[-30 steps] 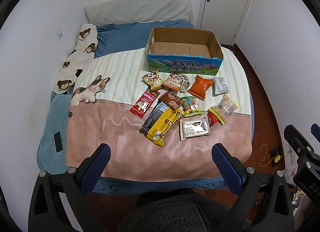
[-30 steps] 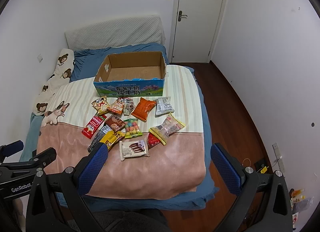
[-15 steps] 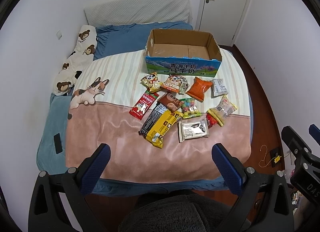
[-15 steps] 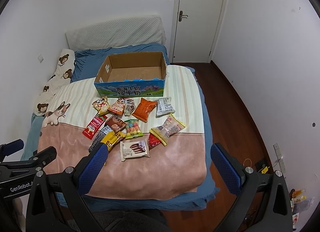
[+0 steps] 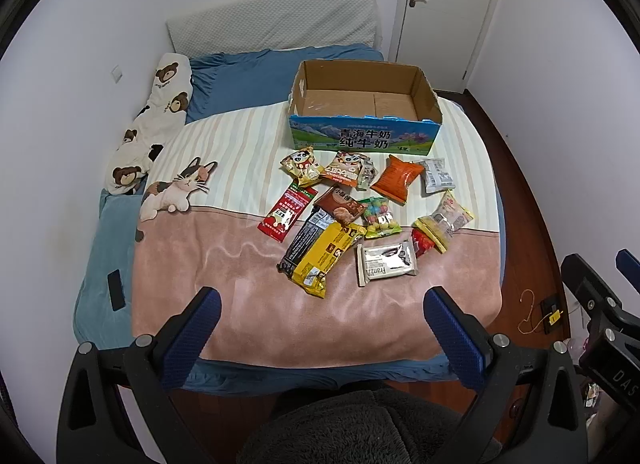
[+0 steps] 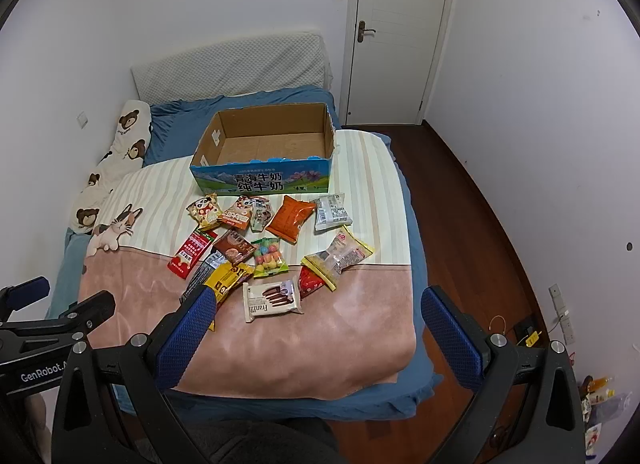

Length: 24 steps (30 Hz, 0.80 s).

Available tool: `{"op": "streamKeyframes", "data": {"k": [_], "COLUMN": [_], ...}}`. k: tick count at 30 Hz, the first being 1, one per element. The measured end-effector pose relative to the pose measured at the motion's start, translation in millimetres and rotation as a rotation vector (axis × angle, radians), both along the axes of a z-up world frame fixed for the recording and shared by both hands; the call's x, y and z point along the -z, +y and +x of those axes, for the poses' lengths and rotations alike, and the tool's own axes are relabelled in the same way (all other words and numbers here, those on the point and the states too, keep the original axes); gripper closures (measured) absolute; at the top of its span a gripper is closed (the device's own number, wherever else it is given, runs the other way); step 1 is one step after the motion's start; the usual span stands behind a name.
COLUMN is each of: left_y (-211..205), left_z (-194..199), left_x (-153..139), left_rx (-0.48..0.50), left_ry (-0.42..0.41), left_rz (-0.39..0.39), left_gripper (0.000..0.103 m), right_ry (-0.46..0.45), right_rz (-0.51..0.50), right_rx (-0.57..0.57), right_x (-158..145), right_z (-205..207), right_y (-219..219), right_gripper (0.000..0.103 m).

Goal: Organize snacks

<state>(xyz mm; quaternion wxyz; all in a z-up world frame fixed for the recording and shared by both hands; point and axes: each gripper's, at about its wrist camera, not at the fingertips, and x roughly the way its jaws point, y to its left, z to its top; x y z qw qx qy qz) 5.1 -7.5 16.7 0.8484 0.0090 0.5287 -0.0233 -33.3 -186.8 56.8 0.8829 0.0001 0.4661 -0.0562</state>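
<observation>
Both views have crept slightly back from the bed (image 5: 120,224) since a second ago; nothing on it has shifted. Left gripper (image 5: 320,320) and right gripper (image 6: 318,318) hang spread wide at the foot of the bed, holding nothing. Beyond them the snacks (image 5: 360,216) lie scattered on the blanket (image 6: 340,336). Just past them stands the open box (image 6: 264,180), with nothing visible inside.

white door (image 6: 400,32) shut at one o'clock, grey headboard cushion (image 5: 272,24) against the wall at twelve, bear-print pillow (image 5: 156,120) at ten, cat-print blanket (image 5: 176,188), black phone (image 5: 116,290) at eight, dark wood floor (image 6: 472,224) at three
</observation>
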Motion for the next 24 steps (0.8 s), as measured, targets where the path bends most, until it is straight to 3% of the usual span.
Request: {"op": "streamKeyframes", "data": {"k": [24], "left_y": [-0.7], "left_z": [-1.4], "left_x": [-2.4], "left_rx": [0.004], "left_ry": [-0.014], "left_rz": [0.002], "left_gripper": [0.0], "right_ry": [-0.011], "right_rz": [0.015], "right_rx": [-0.008], "right_x": [-1.9], "right_z": [-7.5], "right_y": [2.7], "right_gripper": [0.0]}}
